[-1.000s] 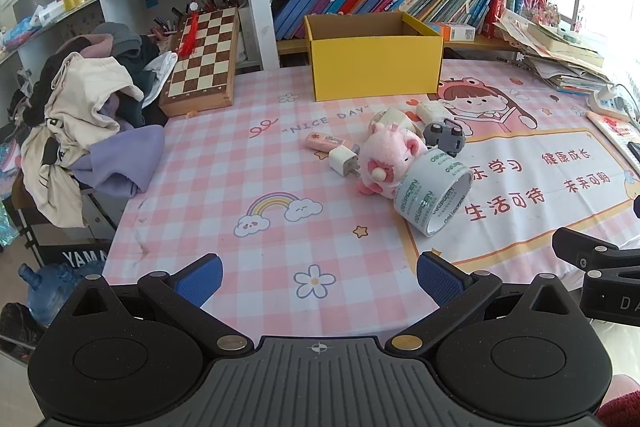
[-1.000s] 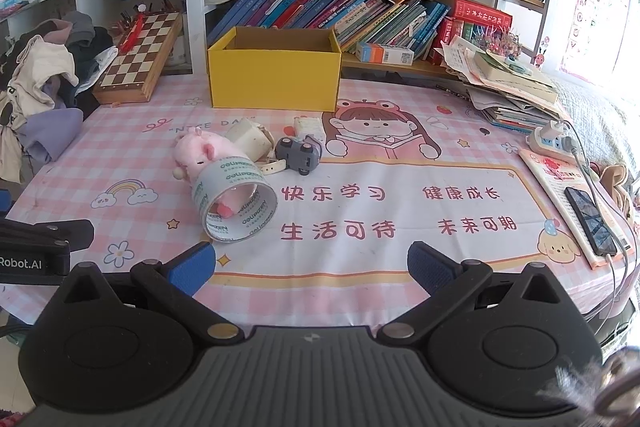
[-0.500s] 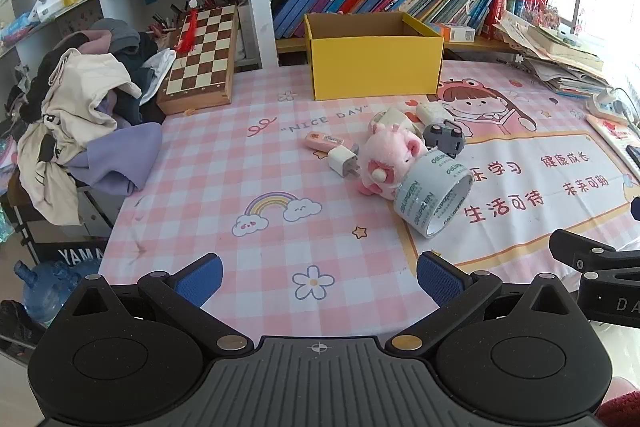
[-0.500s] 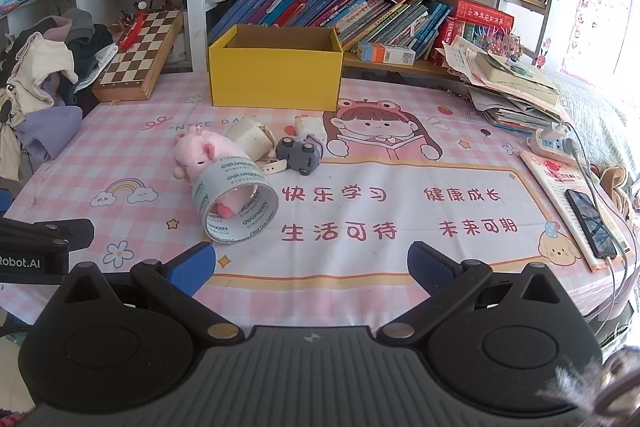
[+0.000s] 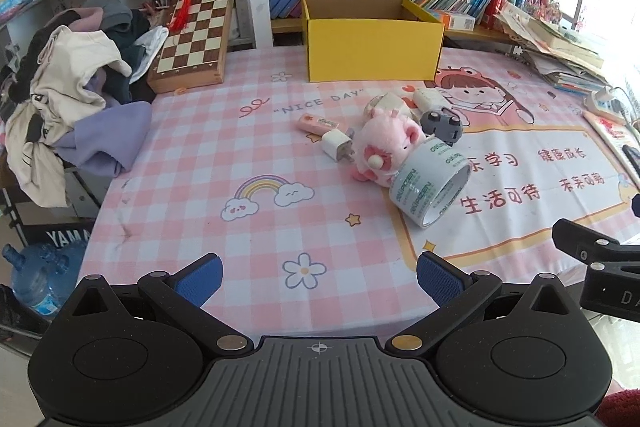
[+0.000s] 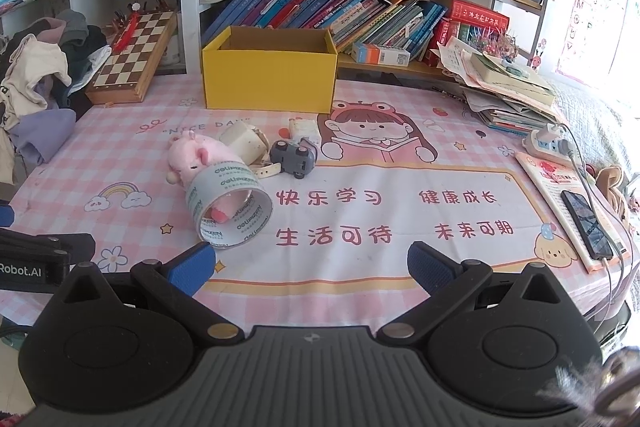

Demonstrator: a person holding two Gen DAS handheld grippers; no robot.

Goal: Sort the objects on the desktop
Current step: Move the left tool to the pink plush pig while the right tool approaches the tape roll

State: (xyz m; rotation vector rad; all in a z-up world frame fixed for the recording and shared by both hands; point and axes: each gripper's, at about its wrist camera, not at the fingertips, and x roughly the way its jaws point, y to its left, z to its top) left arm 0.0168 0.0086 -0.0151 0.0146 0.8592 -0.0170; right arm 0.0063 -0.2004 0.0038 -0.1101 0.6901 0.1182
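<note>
A cluster lies mid-table: a pink plush pig [image 5: 386, 147] [image 6: 196, 157] with a white tape roll [image 5: 430, 183] [image 6: 230, 213] leaning on it, a grey toy car [image 5: 442, 125] [image 6: 292, 159], a white charger [image 5: 338, 145], a pink eraser-like stick [image 5: 318, 123] and a white cup-like object [image 6: 244, 143]. An open yellow box [image 5: 372, 47] [image 6: 270, 75] stands behind them. My left gripper [image 5: 318, 277] is open and empty above the near table edge. My right gripper [image 6: 310, 267] is open and empty, near the tape roll.
A chessboard [image 5: 194, 39] leans at the back left beside a pile of clothes [image 5: 68, 95]. Bookshelves run along the back. Stacked papers [image 6: 508, 87], a power strip [image 6: 550, 145] and a phone [image 6: 588, 223] lie at the right edge.
Both grippers have drawn slightly back or up; the view shifted a little. Nothing on the table has moved.
</note>
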